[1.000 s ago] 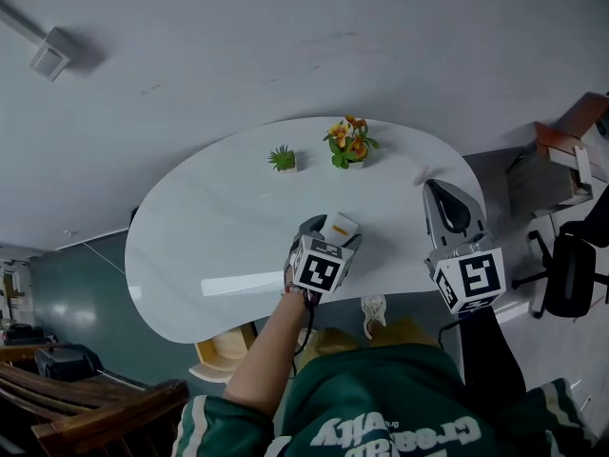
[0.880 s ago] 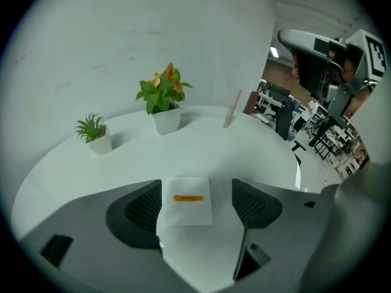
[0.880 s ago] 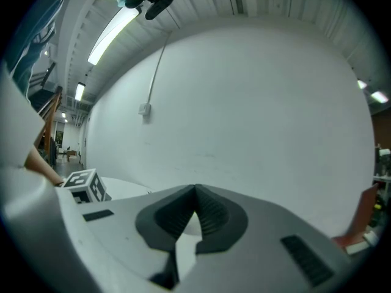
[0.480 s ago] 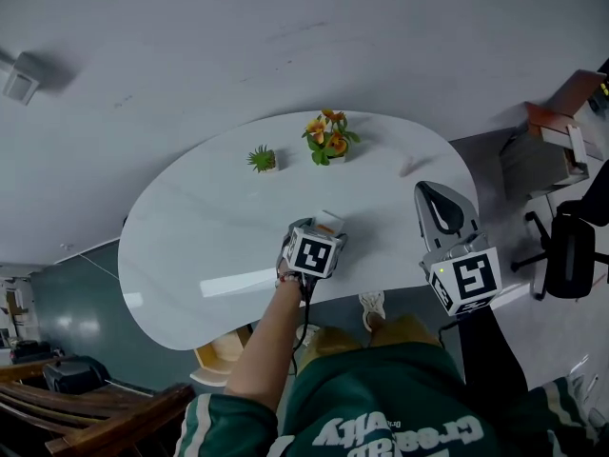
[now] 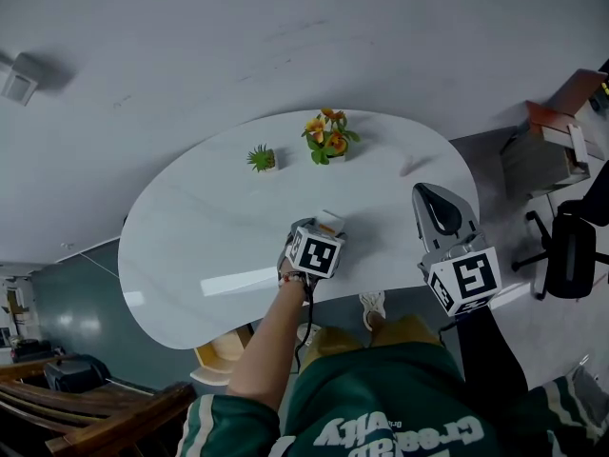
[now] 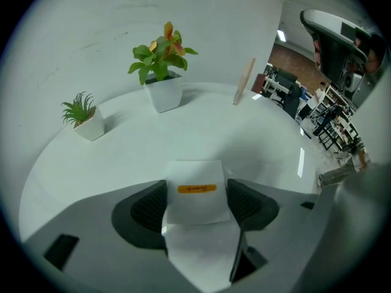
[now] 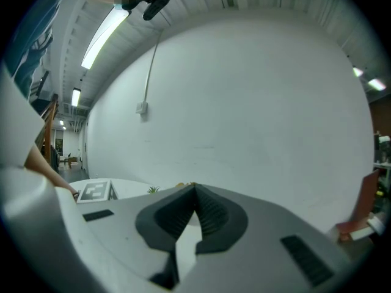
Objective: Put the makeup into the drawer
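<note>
We see the left gripper [image 6: 197, 195] tipped steeply down over the near part of the white table [image 5: 209, 227]. Its jaws stand wide and have just been closing a little. Between them sits the white makeup box [image 6: 195, 171] with an orange label on top, and a ribbed pad presses on each of its sides. We cannot tell whether the box rests on the tabletop. The right gripper [image 7: 195, 191] is held roughly level off the table's right end, its jaws together with nothing between them.
</note>
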A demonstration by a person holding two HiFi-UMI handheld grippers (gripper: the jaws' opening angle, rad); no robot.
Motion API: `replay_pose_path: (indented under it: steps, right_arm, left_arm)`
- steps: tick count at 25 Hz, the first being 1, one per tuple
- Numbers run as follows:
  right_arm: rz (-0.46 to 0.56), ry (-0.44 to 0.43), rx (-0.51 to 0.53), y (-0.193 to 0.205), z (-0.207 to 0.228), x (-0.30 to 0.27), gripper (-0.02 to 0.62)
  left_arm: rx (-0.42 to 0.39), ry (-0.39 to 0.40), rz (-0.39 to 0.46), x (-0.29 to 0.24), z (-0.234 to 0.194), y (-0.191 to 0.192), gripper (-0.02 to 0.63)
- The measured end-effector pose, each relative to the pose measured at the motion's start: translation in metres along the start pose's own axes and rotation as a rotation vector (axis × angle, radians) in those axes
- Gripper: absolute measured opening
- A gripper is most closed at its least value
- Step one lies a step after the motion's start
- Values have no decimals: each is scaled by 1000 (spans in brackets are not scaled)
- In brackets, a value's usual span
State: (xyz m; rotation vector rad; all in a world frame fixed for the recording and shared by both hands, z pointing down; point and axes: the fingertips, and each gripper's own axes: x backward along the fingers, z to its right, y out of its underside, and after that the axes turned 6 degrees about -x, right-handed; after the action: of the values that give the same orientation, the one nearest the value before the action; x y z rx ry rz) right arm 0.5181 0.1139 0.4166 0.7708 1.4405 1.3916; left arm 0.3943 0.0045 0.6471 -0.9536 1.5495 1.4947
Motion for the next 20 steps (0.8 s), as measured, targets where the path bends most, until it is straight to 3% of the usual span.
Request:
replay_pose_path:
  steps: [2, 8, 15, 20]
  right_arm:
    - [-5, -1, -8, 3, 0, -1, 3]
    - [4, -13, -6, 0, -6, -2, 3]
    - [43, -28, -3, -17, -14, -3, 4]
    - [80, -56, 15, -37, -26, -9, 3]
  left_arm:
    - [-9, 5, -17, 1, 2, 0, 290]
    - [3, -9, 21, 7, -3, -3, 284]
    - [0, -139, 269, 67, -18, -46, 284]
    - [7, -296, 476, 133, -40, -80, 284]
